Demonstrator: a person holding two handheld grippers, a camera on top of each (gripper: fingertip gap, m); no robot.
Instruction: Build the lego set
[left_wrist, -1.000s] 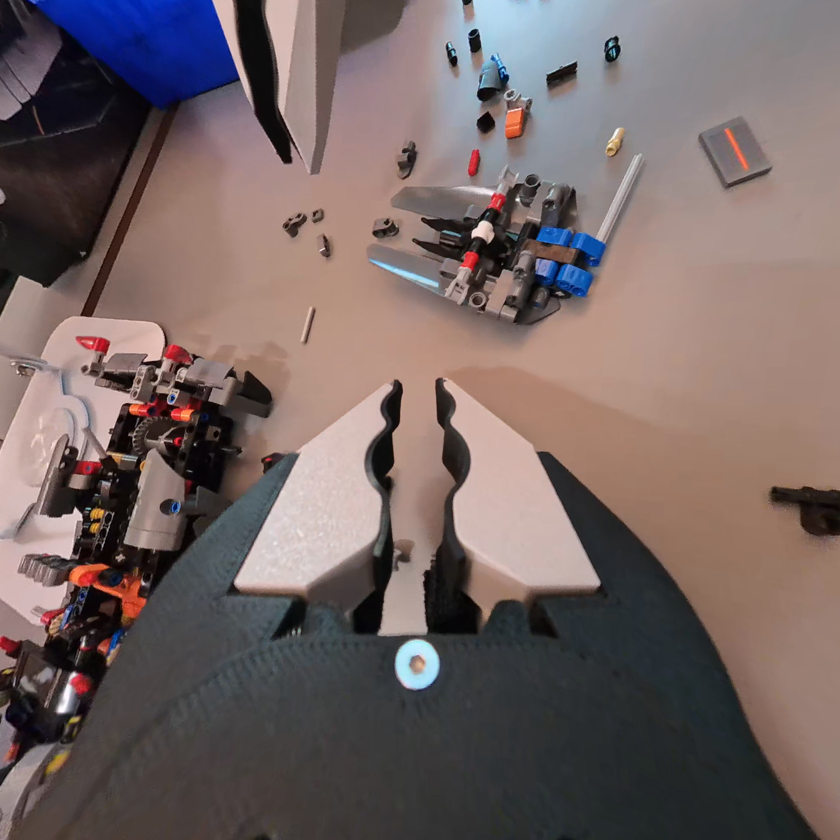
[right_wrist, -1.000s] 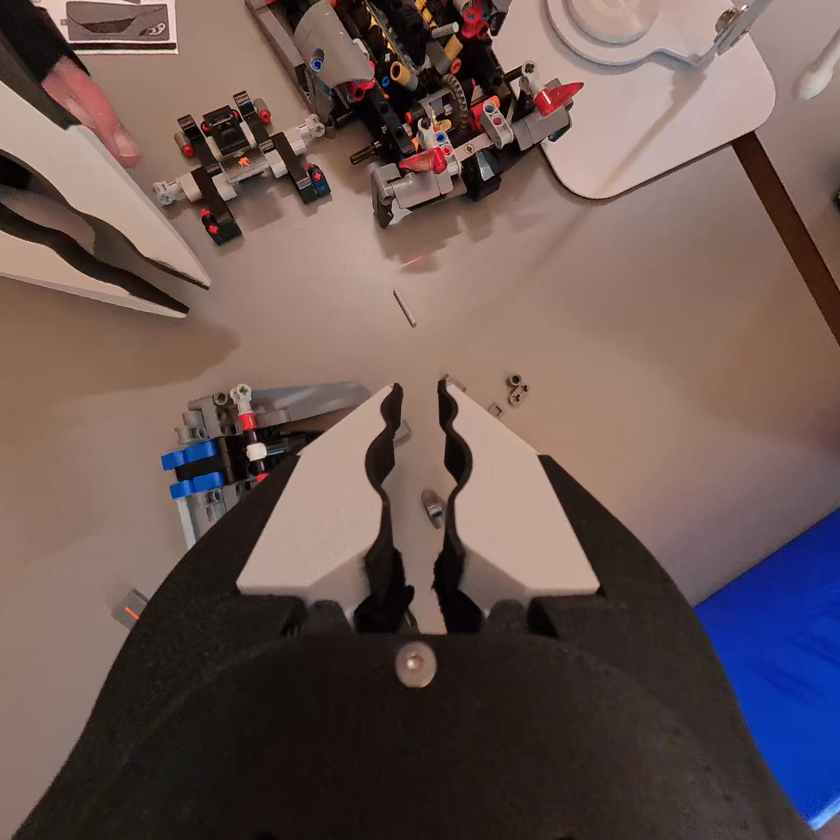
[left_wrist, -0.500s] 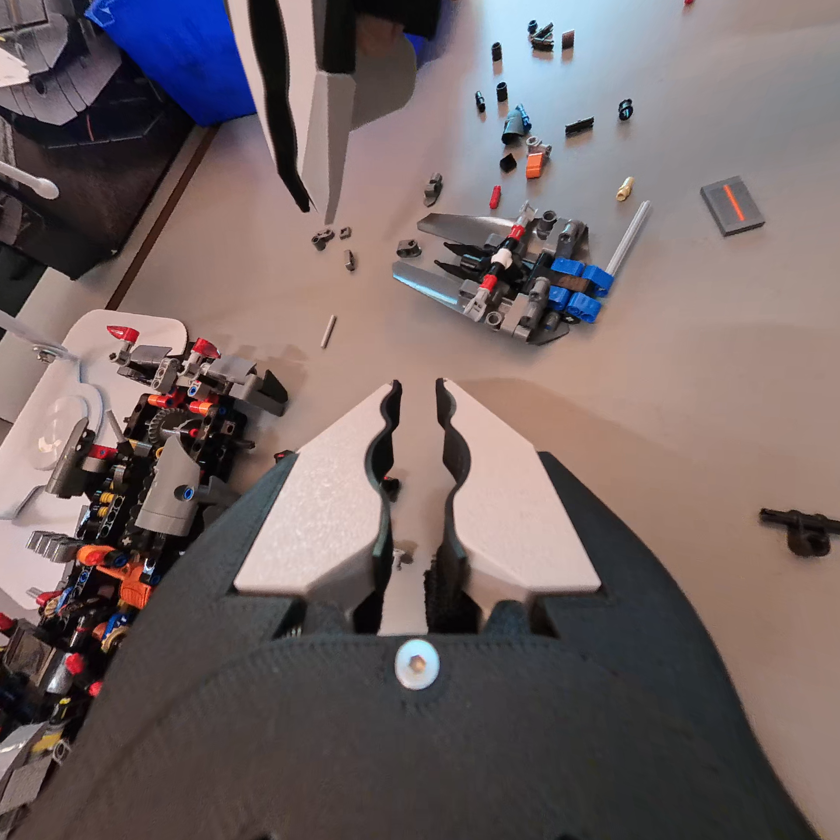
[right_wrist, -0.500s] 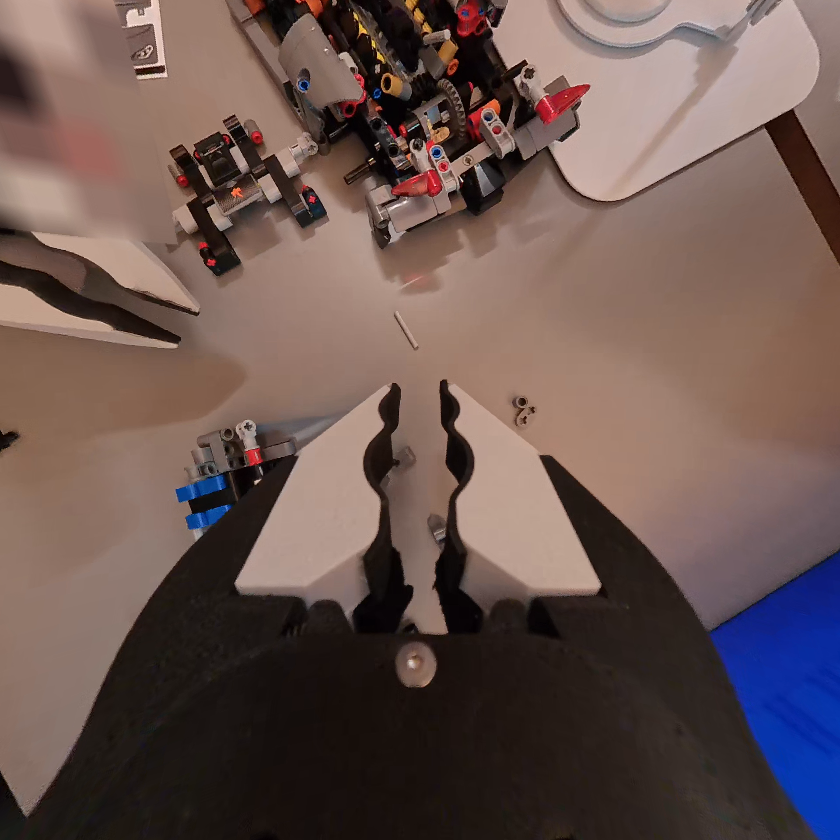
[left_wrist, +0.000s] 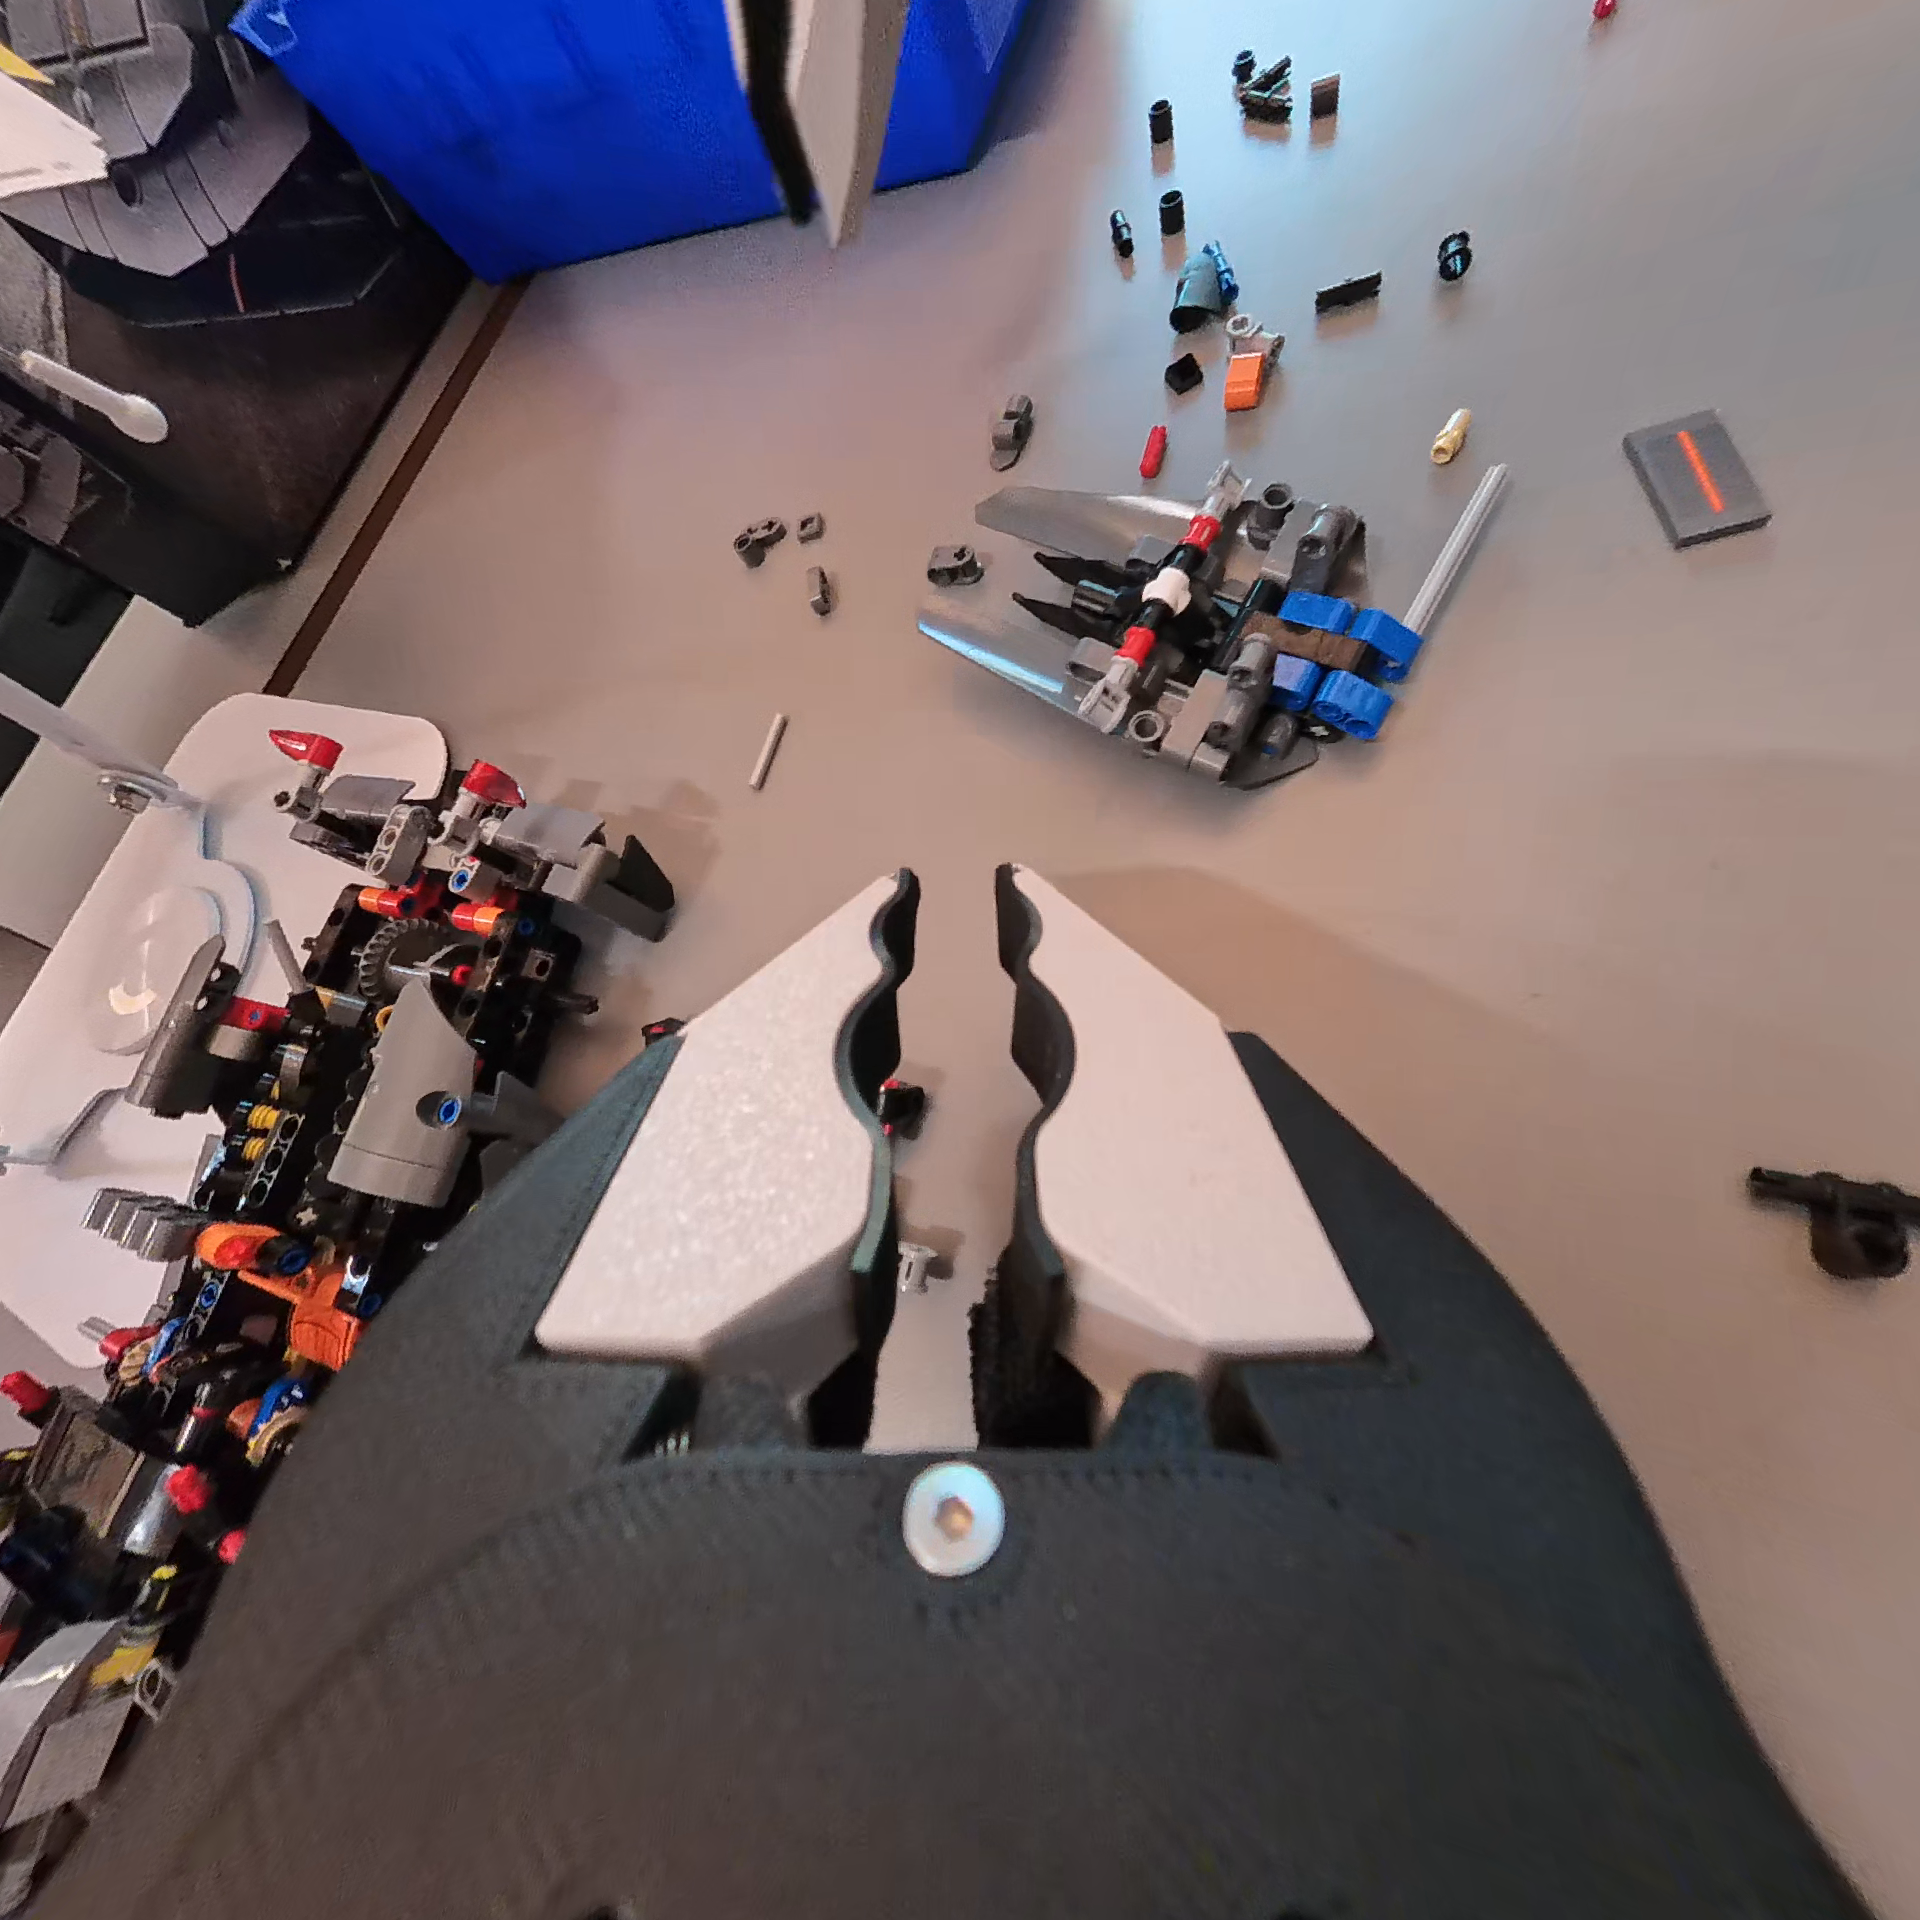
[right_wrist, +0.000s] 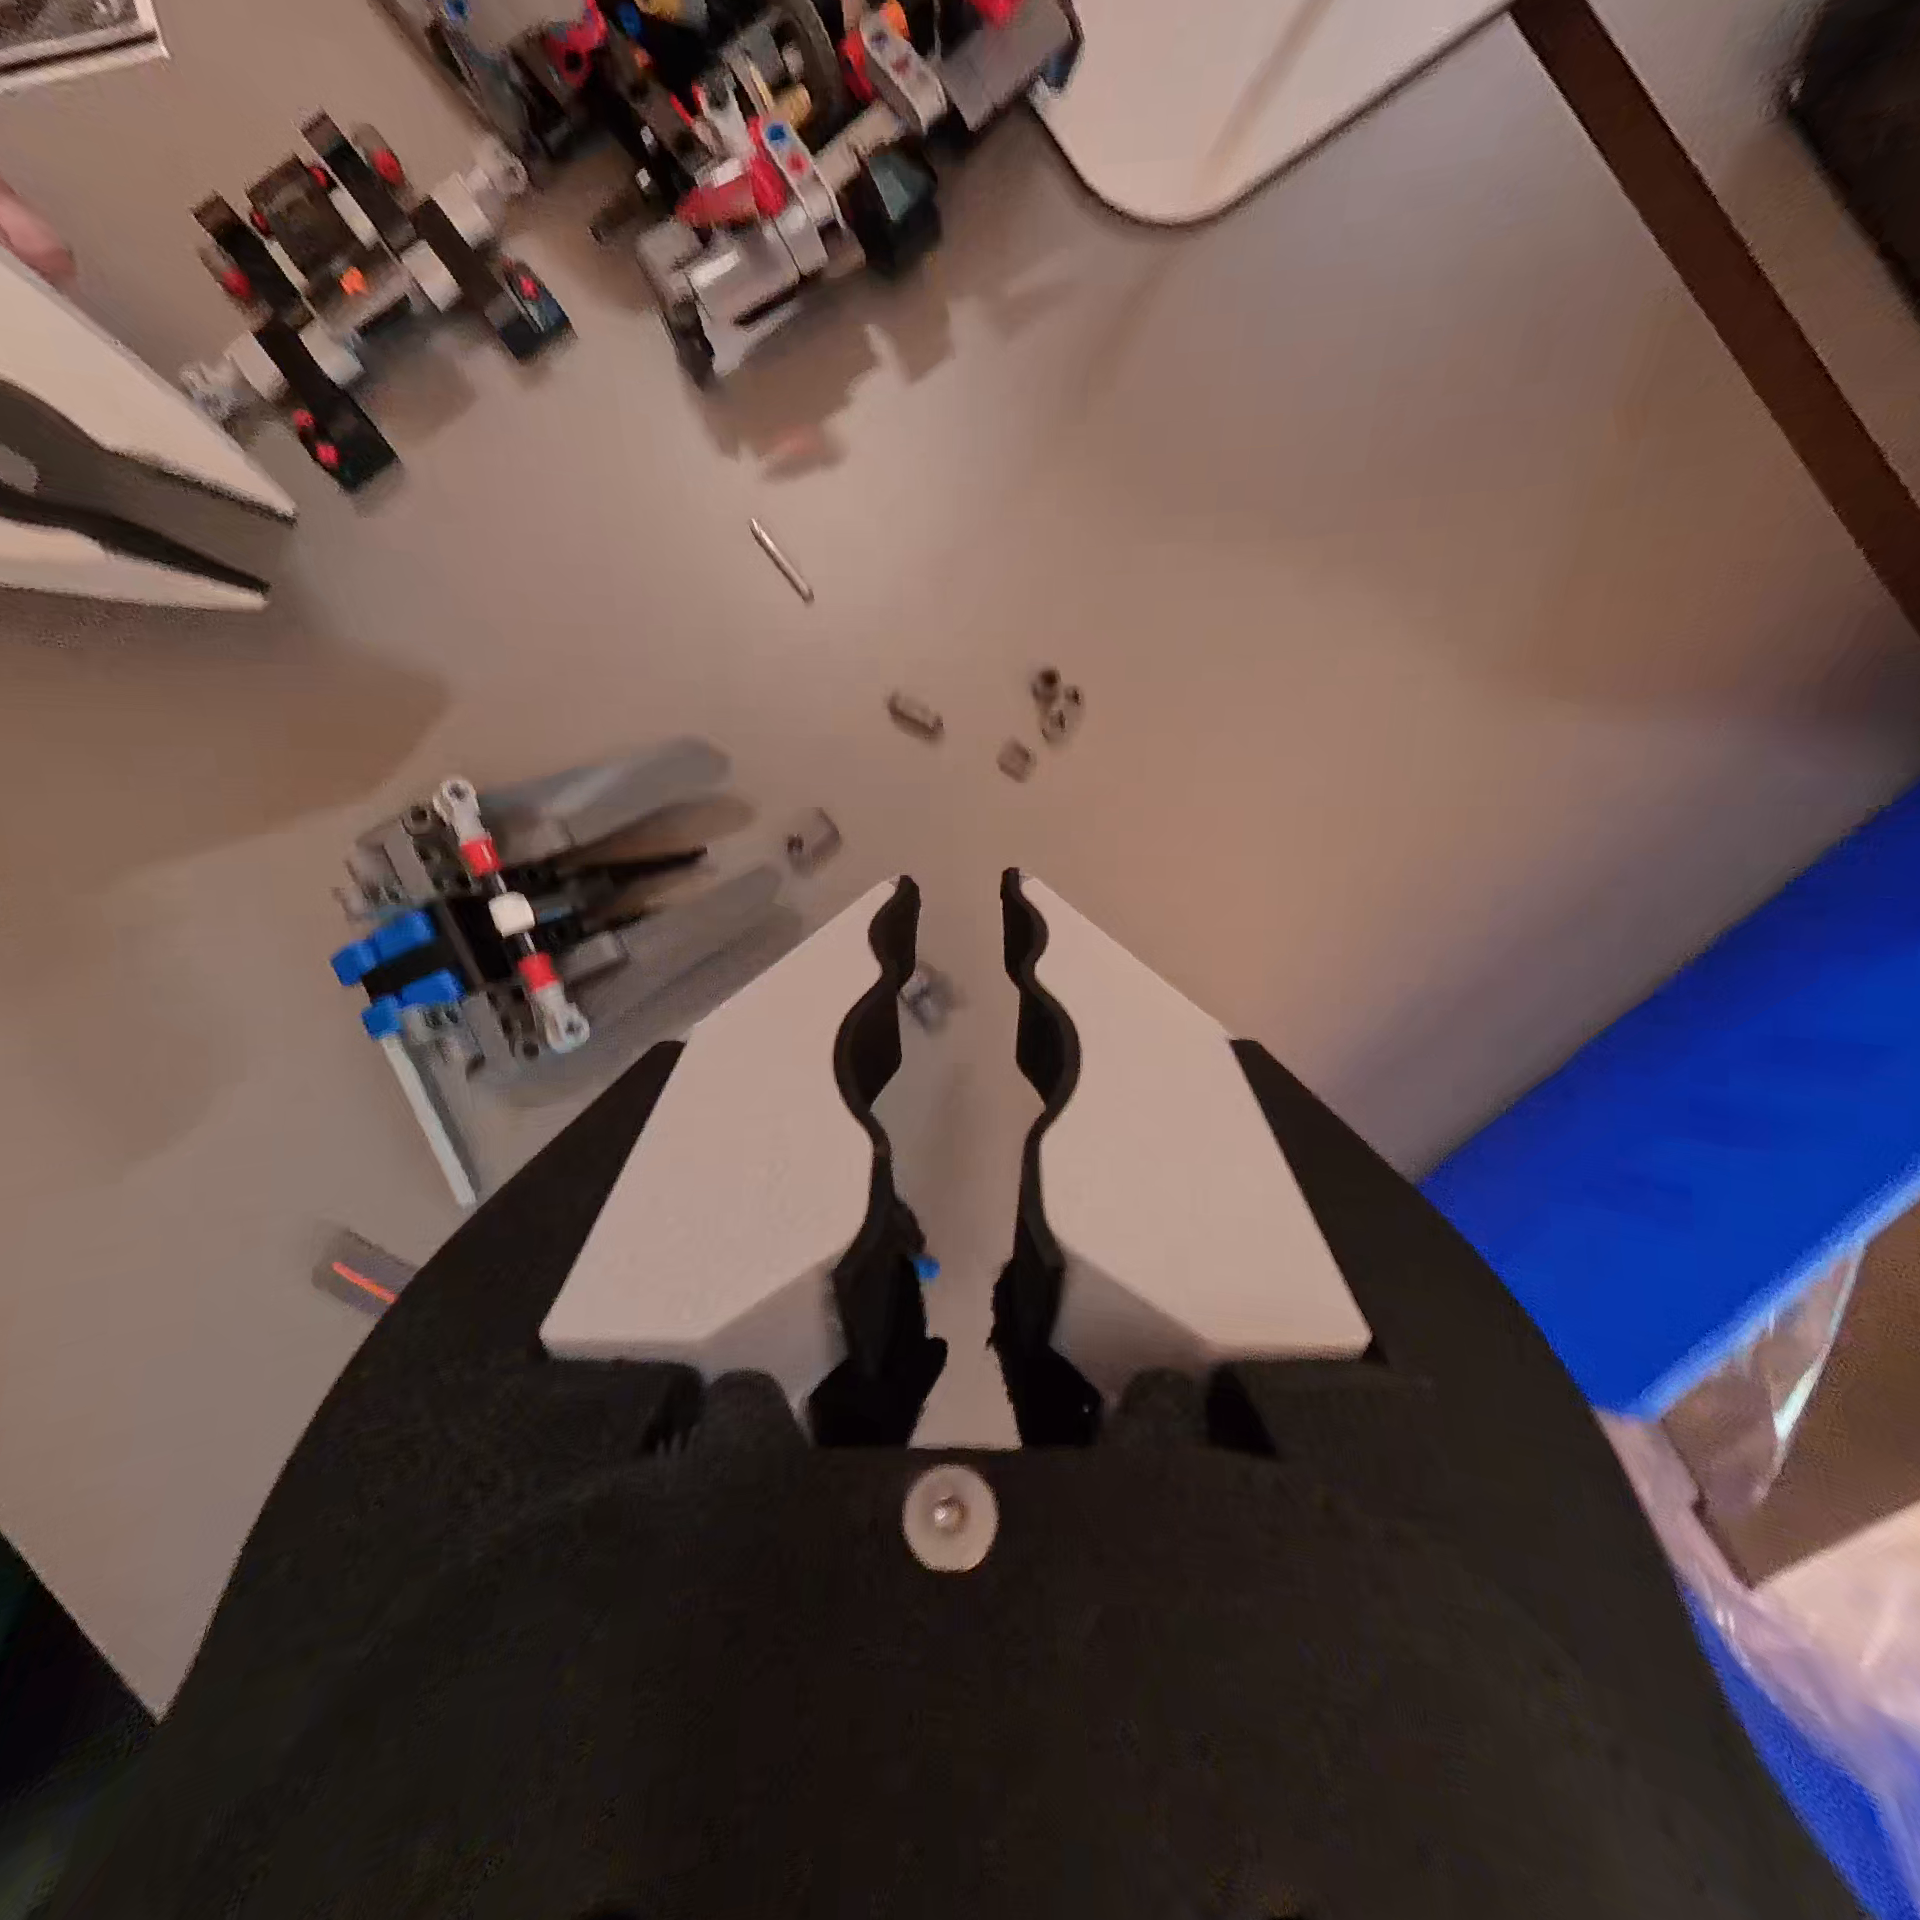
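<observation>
The large black, grey and orange lego build (left_wrist: 395, 1018) lies at the left, partly on a white board (left_wrist: 94, 935). A grey wing sub-assembly with blue parts (left_wrist: 1174, 623) lies ahead to the right. My left gripper (left_wrist: 953, 883) hovers above the table between them, slightly open and empty. My right gripper (right_wrist: 956, 883) is also slightly open and empty, above the table just right of the wing sub-assembly (right_wrist: 499, 925). A small grey piece (right_wrist: 925, 992) lies on the table below its fingers. The main build (right_wrist: 769, 125) is far ahead, blurred.
Loose small pieces (left_wrist: 1205, 281) are scattered beyond the wing, with a grey tile with an orange stripe (left_wrist: 1696, 478), a thin grey axle (left_wrist: 768, 750) and a black part (left_wrist: 1839, 1226). A blue box (right_wrist: 1704, 1122) stands at the right. A small black-and-grey sub-assembly (right_wrist: 353, 301) sits near the left gripper (right_wrist: 125, 499).
My right gripper has pulled back and away from the small grey pieces. The left gripper has drawn back and up a little. Both jaws keep the same small gap.
</observation>
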